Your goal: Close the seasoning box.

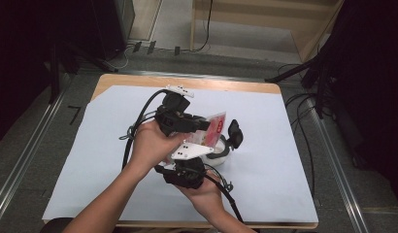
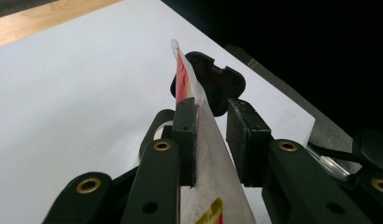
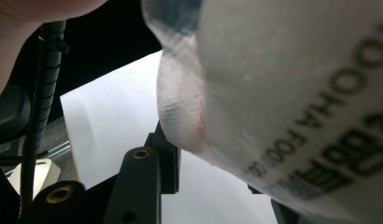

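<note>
A red and white food packet stands up in the air above the middle of the table. My left gripper reaches in from the left around its upper part. In the left gripper view the packet runs edge-on between the jaws of the left gripper. It leans on one pad, and a dark gap separates it from the other pad, so this gripper is open. My right gripper comes up from below. In its view the bulging packet hides one jaw of the right gripper, which holds it.
A white bowl sits just right of the grippers with a black rounded part rising from it, also seen behind the packet as a black rounded part. White paper covers the wooden table. Cables trail from both grippers.
</note>
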